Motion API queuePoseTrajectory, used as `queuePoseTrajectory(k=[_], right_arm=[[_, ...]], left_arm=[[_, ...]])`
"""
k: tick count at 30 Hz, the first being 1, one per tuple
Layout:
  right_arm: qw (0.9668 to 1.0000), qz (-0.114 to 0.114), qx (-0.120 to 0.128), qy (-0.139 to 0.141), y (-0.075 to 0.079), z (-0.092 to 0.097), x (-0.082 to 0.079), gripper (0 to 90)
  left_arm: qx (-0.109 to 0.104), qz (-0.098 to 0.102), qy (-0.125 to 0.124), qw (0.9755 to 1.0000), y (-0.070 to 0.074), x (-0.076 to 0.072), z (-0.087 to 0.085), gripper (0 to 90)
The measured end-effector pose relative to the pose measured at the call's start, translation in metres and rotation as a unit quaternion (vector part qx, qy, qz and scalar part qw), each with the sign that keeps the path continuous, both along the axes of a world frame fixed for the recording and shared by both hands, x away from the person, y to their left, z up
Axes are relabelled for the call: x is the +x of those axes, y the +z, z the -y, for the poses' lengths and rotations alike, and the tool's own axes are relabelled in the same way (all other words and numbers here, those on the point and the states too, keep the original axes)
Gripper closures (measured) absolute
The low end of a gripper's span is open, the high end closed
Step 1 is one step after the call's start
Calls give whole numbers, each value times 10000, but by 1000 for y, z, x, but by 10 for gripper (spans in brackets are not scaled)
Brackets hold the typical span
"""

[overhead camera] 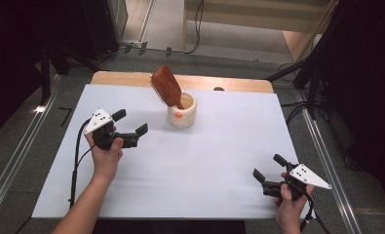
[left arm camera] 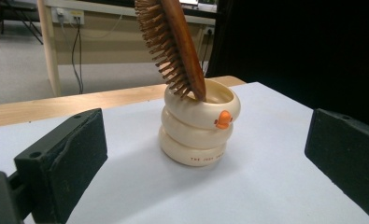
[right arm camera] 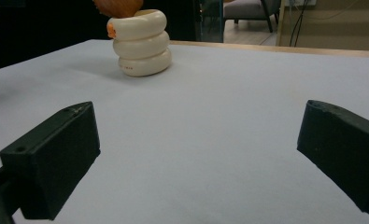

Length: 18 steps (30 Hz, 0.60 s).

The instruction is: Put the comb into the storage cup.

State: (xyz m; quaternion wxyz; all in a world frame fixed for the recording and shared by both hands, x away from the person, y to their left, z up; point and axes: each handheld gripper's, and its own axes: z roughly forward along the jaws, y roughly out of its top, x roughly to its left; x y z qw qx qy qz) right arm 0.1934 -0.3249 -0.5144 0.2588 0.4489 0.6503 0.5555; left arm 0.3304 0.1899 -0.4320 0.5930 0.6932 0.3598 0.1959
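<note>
1. The reddish-brown wooden paddle hairbrush [overhead camera: 166, 86] stands handle-down in a cream ceramic cup shaped like three stacked rings [overhead camera: 182, 111], toward the far middle of the white-covered surface [overhead camera: 219, 146].
2. The left gripper [overhead camera: 130, 122] is held above the surface just to the left of the cup, near it but not touching, its jaws spread wide and holding nothing. In the left gripper view the cup [left arm camera: 198, 125] and hairbrush [left arm camera: 172, 44] sit straight ahead between the two black jaws.
3. The right gripper [overhead camera: 267, 167] is well apart from the cup, near the front right corner of the surface, with its jaws likewise wide apart and empty. In the right gripper view the cup [right arm camera: 140, 43] stands far off at the upper left, with a bit of the brush [right arm camera: 118, 6] above its rim.
4. A small orange beak-like knob [left arm camera: 223, 119] sticks out from the cup's top ring. Small reddish lettering runs along the bottom ring in the left gripper view; it is too small to read.
5. The brush's long axis is steep but tilted: in the high view the head leans up and to the left, away from the person, with the handle end hidden inside the cup. In the left gripper view the bristles face left, and the smooth wooden back faces right.
</note>
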Motion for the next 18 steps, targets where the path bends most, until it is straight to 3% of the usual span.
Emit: queuePoseTrajectory(k=[18], right_arm=[[10000, 11, -22, -9, 0, 0, 0, 0]], left_arm=[[33, 174, -49, 9998, 7, -27, -17, 0]])
